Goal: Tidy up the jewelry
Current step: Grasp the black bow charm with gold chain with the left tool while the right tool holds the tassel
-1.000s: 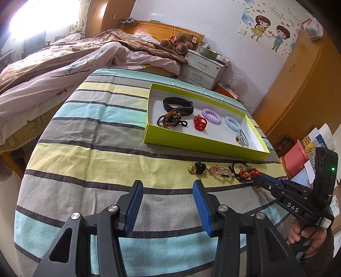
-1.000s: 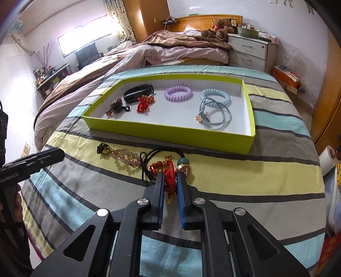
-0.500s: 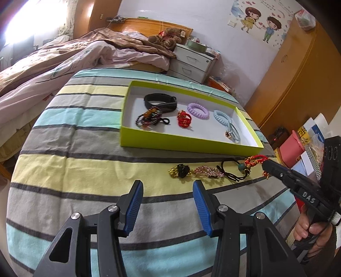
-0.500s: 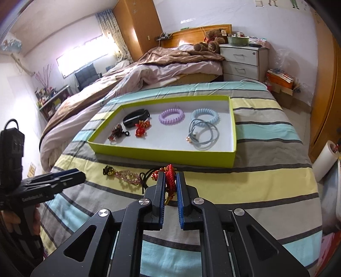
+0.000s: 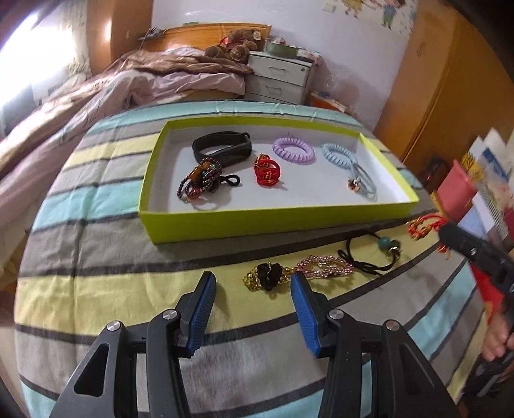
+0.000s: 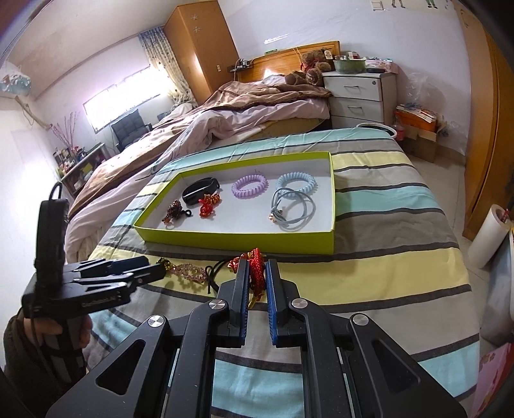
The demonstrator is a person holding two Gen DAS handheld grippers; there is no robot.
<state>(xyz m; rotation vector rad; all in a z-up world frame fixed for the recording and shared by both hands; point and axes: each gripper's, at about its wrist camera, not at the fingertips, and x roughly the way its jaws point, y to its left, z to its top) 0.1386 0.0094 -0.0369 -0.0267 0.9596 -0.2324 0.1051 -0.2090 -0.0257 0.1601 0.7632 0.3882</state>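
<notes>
Right tool clenching red knotted cord near bed's front edge, left tool hanging released, risking cord snagging black hair tie while lifting toward tray.

A bedroom in daylight: a bright window glows at upper left beside a tall wooden wardrobe. An unmade bed with a wooden headboard stands beside a white nightstand. Pale walls carry cartoon stickers; a striped bedspread fills the foreground.
</notes>
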